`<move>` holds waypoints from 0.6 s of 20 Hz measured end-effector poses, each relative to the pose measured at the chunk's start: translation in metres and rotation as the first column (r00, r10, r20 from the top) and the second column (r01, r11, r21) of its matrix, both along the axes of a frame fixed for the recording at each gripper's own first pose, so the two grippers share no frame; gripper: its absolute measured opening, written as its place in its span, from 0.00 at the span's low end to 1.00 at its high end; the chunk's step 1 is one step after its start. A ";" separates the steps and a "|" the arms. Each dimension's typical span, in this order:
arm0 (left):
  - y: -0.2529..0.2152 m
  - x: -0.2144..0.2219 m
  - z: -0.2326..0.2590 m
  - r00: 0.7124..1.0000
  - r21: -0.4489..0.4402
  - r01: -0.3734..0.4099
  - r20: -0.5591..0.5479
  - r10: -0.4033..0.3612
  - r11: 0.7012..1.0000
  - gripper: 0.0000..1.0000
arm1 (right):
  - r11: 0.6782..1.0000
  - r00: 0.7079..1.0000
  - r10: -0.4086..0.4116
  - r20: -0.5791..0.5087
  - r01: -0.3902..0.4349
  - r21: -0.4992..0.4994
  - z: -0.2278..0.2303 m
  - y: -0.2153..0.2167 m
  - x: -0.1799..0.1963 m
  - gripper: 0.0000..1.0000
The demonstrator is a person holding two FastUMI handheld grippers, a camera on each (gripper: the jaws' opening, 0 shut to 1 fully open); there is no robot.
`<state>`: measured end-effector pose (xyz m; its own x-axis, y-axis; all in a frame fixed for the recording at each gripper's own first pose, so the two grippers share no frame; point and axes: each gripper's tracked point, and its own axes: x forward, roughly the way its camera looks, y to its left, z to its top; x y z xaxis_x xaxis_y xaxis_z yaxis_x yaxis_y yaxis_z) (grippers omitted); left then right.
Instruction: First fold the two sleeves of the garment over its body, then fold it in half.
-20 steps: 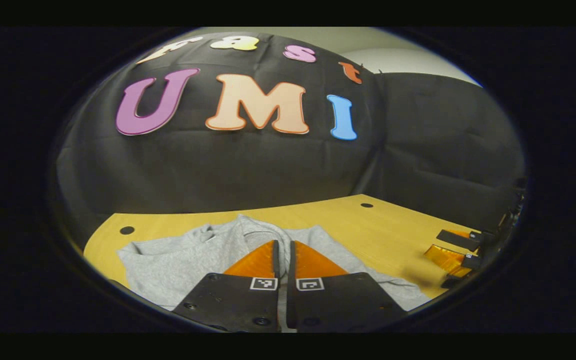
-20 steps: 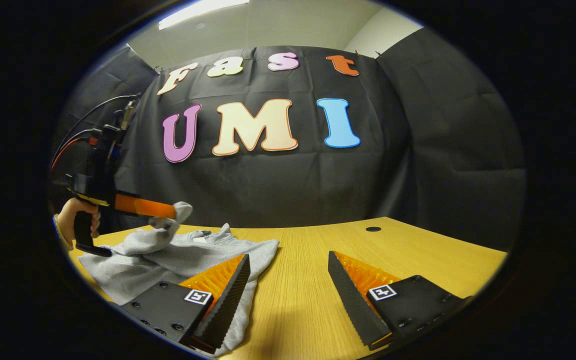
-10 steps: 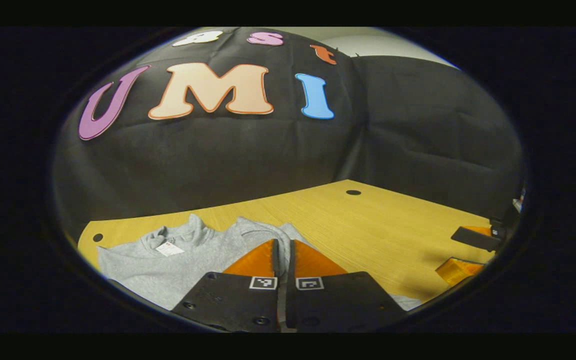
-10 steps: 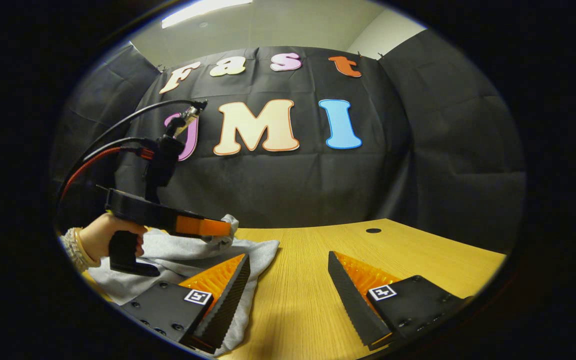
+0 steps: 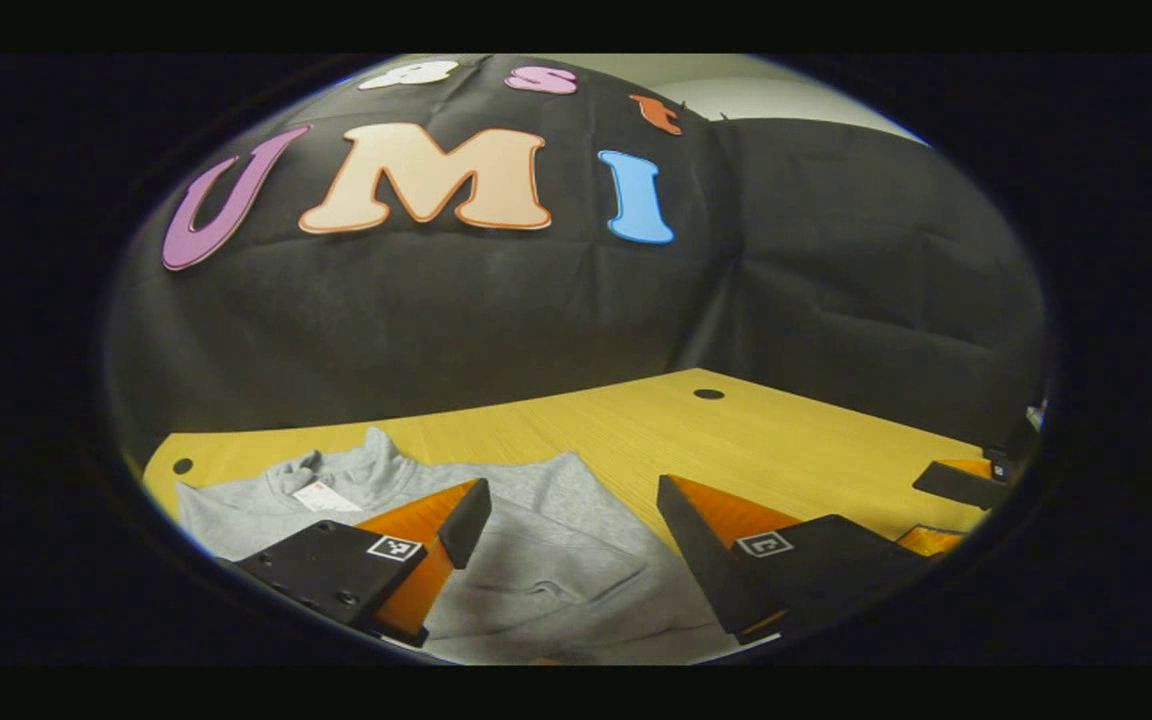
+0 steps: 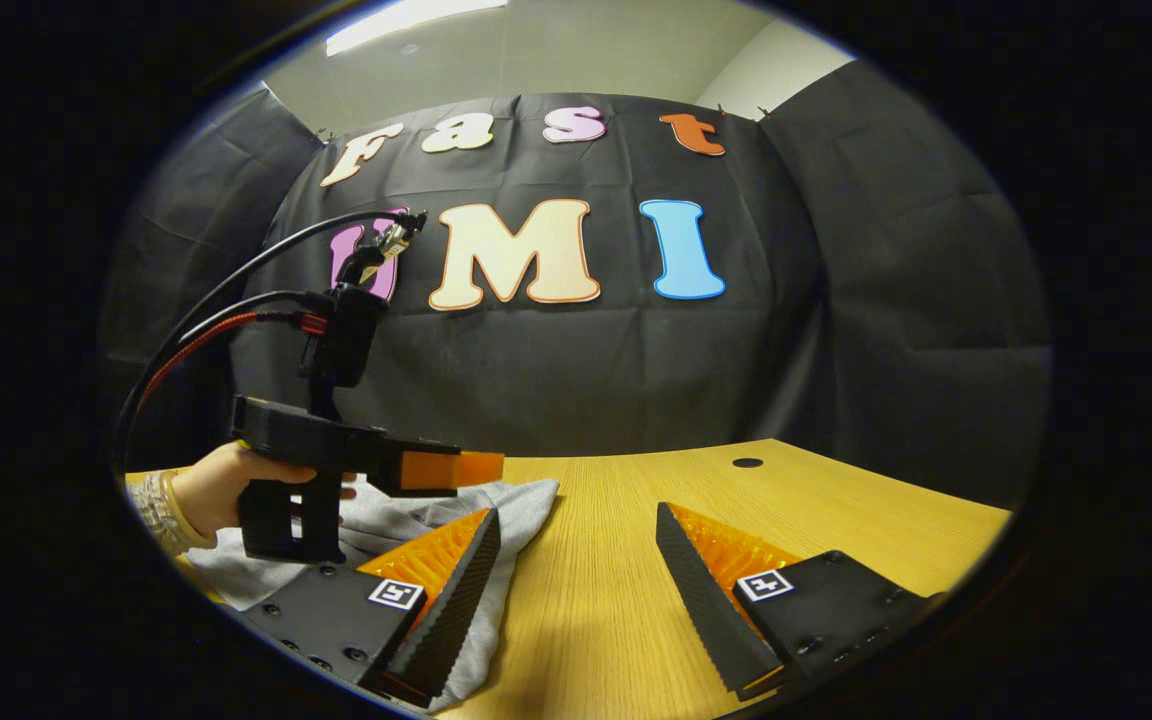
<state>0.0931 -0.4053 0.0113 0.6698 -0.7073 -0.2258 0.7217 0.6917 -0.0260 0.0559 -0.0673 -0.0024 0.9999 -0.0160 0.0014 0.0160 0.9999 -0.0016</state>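
Left gripper (image 5: 571,505) stands with its two fingers wide apart and holds nothing; it hangs low above the grey sweatshirt (image 5: 536,560), and a folded sleeve (image 5: 546,575) lies on the body directly between and below its fingers. The collar with its small tag (image 5: 321,495) is ahead and to the left in the left gripper view, so the garment's long axis runs from that collar toward the camera.

Right gripper (image 6: 576,580) is also wide and empty. It rests over the bare tabletop (image 6: 836,500), with the sweatshirt's edge (image 6: 506,560) under its left finger only, and the rest of the cloth spreads away to its left. A hand (image 6: 221,490) holds the left gripper above the cloth there.

I judge that the second sleeve lies on the right gripper's side, so this gripper is the nearer one for it. Where exactly that sleeve ends, I cannot tell.
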 end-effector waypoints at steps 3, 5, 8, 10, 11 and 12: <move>0.017 -0.001 0.014 1.000 -0.021 -0.016 0.022 0.017 1.000 0.97 | 1.000 1.000 -0.001 -0.003 0.001 -0.002 -0.001 -0.001 0.002 0.97; 0.037 -0.002 0.022 0.999 -0.027 -0.035 0.029 0.036 0.999 0.97 | 1.000 1.000 -0.003 -0.005 0.003 -0.001 -0.001 -0.002 0.002 0.97; 0.079 -0.004 0.040 0.994 -0.017 -0.087 0.061 0.087 0.996 0.96 | 1.000 1.000 -0.002 -0.002 0.002 -0.005 -0.001 -0.001 0.002 0.97; 0.105 -0.010 0.051 0.991 -0.001 -0.102 0.088 0.101 0.995 0.96 | 1.000 1.000 -0.003 -0.011 0.003 0.000 -0.003 -0.003 0.003 0.97; 0.120 -0.013 0.054 0.989 0.013 -0.114 0.091 0.113 0.993 0.96 | 1.000 1.000 -0.004 -0.027 0.004 0.005 -0.006 -0.004 0.004 0.97; 0.134 -0.017 0.056 0.988 0.016 -0.123 0.091 0.121 0.992 0.96 | 1.000 0.999 -0.004 -0.041 0.005 0.013 -0.008 -0.004 0.004 0.97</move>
<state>0.0763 -0.2717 0.0676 0.7692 -0.6145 -0.1752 0.6303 0.7747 0.0505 0.0600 -0.0715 -0.0107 0.9990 -0.0201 -0.0400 0.0205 0.9997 0.0109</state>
